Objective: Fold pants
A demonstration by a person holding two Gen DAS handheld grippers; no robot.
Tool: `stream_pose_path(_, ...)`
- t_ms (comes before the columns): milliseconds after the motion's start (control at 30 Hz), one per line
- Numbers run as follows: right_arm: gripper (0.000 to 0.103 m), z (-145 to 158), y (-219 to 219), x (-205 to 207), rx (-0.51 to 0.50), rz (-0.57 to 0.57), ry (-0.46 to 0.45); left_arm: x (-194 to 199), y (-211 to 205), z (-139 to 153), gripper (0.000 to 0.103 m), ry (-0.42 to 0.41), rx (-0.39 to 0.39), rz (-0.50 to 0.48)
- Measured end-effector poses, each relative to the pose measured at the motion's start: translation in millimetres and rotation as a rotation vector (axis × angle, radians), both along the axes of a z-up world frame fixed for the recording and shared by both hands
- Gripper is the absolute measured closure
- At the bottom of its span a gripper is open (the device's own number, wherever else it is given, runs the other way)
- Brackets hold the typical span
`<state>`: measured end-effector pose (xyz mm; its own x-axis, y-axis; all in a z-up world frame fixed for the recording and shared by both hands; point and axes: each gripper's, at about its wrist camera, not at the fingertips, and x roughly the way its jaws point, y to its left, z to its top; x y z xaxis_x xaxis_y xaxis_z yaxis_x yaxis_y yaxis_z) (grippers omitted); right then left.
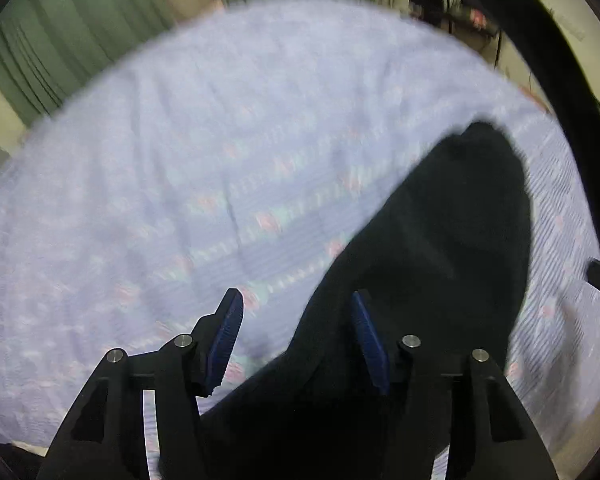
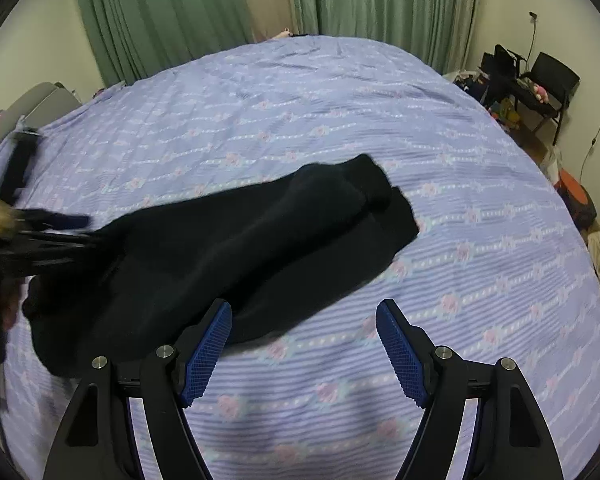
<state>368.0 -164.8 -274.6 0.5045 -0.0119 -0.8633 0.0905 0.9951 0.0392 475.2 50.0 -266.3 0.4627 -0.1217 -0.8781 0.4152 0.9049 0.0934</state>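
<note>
Black pants (image 2: 240, 240) lie stretched out on a lilac patterned bedspread (image 2: 340, 120), legs side by side with the cuffs towards the far right. In the left wrist view the pants (image 1: 440, 240) run from the lower middle up to the right, blurred. My left gripper (image 1: 296, 294) stands open just over their left edge. Cloth lies below and between the blue pads (image 1: 228, 340), which do not press on it. From the right wrist view the left gripper (image 2: 40, 236) is a dark blur at the pants' left end. My right gripper (image 2: 303, 304) is open over bare bedspread, its left finger beside the pants' near edge.
Green curtains (image 2: 160, 20) hang behind the bed. A black chair (image 2: 552, 76) and heaps of clutter (image 2: 500, 108) stand along the right wall and floor. A grey padded thing (image 2: 28, 108) sits at the bed's left edge. The bedspread (image 1: 180, 160) spreads wide to the left.
</note>
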Motion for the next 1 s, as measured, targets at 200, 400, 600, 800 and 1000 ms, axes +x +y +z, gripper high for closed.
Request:
stream_pose_path(200, 0.028, 4.2, -39.3, 28.5, -0.005, -0.052, -0.055, -77.7, -27.1, 35.3, 0.042, -0.092, -0.113, -0.084)
stream_pose_path(400, 0.028, -7.0, -72.9, 63.0, 0.035, -0.110, -0.054, -116.2, -73.9, -7.4, 0.044, -0.059, -0.121, -0.013)
stream_pose_path(600, 0.038, -30.8, -81.9, 69.7, 0.107, -0.133, 0.020, -109.4, -92.8, -38.1, 0.044, -0.108, -0.008, 0.070)
stream_pose_path(800, 0.044, -38.4, -49.8, 36.6, 0.145, -0.011, 0.053, -98.8, -77.0, -32.8, 0.082, -0.081, -0.071, 0.035)
stream_pose_path(1000, 0.048, -28.3, -2.1, 21.0, 0.195, 0.299, 0.064, -85.8, -39.6, -13.7, 0.087, -0.012, -0.227, 0.094)
